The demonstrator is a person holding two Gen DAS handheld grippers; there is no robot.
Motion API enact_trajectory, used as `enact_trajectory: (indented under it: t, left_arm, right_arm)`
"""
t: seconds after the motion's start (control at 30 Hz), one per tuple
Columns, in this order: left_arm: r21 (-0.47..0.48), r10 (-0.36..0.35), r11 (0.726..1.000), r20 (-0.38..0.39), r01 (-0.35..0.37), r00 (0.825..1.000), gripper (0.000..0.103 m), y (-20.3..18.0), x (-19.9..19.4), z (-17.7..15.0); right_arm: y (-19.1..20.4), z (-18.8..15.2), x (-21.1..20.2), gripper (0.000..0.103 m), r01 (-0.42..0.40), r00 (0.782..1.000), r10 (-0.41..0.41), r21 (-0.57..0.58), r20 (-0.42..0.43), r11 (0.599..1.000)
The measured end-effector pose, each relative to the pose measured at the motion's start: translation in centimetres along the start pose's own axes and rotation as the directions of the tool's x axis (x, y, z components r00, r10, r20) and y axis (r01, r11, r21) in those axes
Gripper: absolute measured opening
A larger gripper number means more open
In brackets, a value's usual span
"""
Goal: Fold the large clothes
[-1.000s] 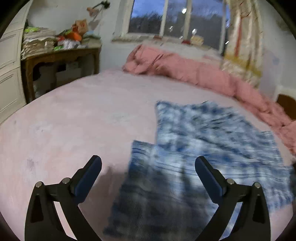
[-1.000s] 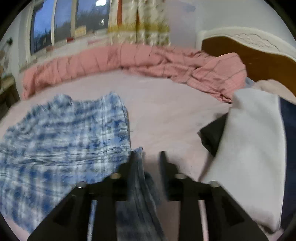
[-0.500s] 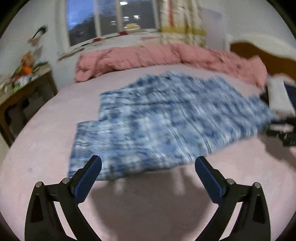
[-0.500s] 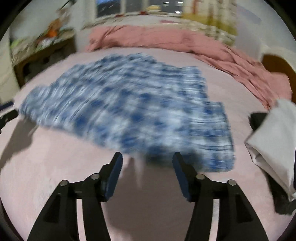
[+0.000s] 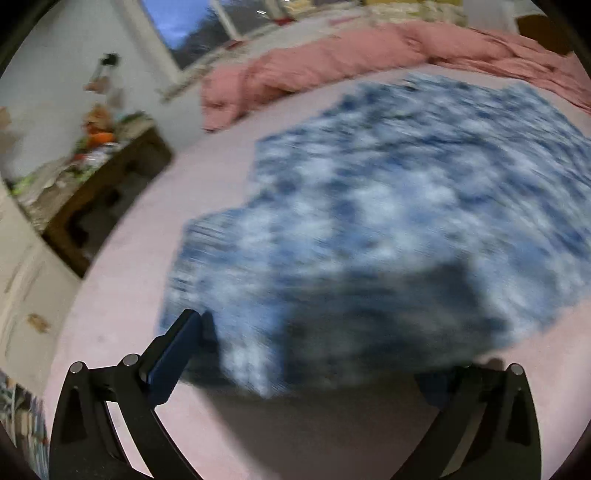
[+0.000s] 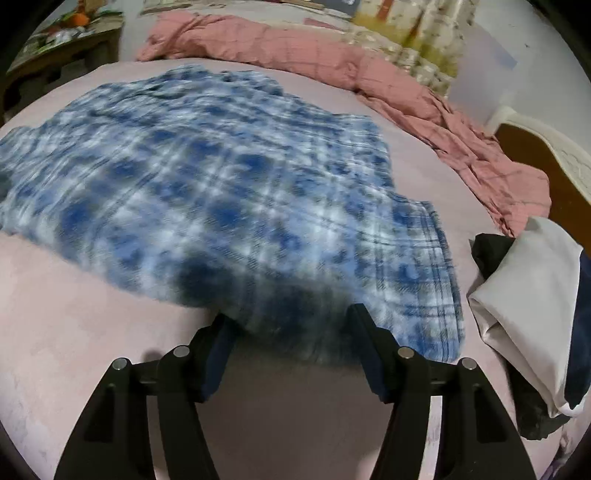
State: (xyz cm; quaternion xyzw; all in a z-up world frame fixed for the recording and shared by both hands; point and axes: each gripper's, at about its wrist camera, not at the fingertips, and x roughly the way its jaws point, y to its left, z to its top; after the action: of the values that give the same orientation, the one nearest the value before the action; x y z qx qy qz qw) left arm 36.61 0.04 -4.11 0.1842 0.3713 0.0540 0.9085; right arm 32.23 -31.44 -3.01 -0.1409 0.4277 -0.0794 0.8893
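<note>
Both grippers are over the near edge of the bed (image 6: 92,332), pointing down and away at the blue plaid shirt (image 6: 221,192).

Left gripper (image 5: 310,354): jaws wide, nothing between the pads. Its right finger is mostly hidden behind the shirt's near hem in the left wrist view.

Right gripper (image 6: 291,332): jaws moderately wide, nothing clamped; the hem sits just ahead of the fingertips and partly between them, pads not pressing as far as I can tell.

The shirt lies spread flat mid-bed, long axis running roughly across the bed, parallel to the near edge. The hem faces me and what looks like the collar end points at the pink quilt (image 6: 332,62) bunched along the far edge.

Key relation: the shirt lies straight ahead of and below both grippers, each at one end of the near hem, left at the left corner, right nearer the right corner. My read is that the next move is a pinch on both hem corners. Neither hand looks clearly nearer, though the right has more cloth inside its jaws.

View differences: the right wrist view shows the pile of white and dark clothes (image 6: 528,295) at the bed's right edge, just beside the shirt, and the headboard (image 6: 535,158). The left shows neither. The left view shows a cluttered wooden table (image 5: 103,177) and window (image 5: 184,29) off the bed's left side. The left frame is heavily blurred, so hem detail there is unreliable.
</note>
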Motion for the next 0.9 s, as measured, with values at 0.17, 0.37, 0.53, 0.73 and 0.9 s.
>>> enact_trajectory:
  t: [0.17,0.37,0.53,0.73,0.9]
  left_arm:
    - [-0.082,-0.058,0.995,-0.018,0.056,0.998,0.062,2.2,0.8,-0.2]
    - [-0.108,-0.167,0.979,0.035,0.17,0.985,0.004,3.2,-0.3,-0.9]
    - [-0.168,-0.152,0.97,0.155,0.178,0.976,0.003,5.9,-4.9,-2.2]
    - [-0.197,-0.215,0.947,0.194,0.252,0.957,0.003,8.4,-11.6,-7.8]
    - [-0.22,-0.24,0.935,0.186,0.279,0.953,0.003,9.4,-15.3,-12.4]
  right_arm:
    - [-1.2,0.5,0.7,0.064,0.073,0.997,-0.073,0.029,0.008,0.997]
    - [-4.0,0.4,1.2,0.004,0.055,0.998,-0.058,0.123,0.018,0.991]
    - [-4.7,-1.3,-3.6,0.004,0.004,0.989,-0.032,0.19,0.145,0.982]
    - [-4.0,-6.8,-11.0,0.004,-0.016,0.98,-0.02,0.18,0.2,0.984]
    - [-3.7,-12.7,-16.8,0.004,-0.078,0.973,0.04,0.163,0.226,0.984]
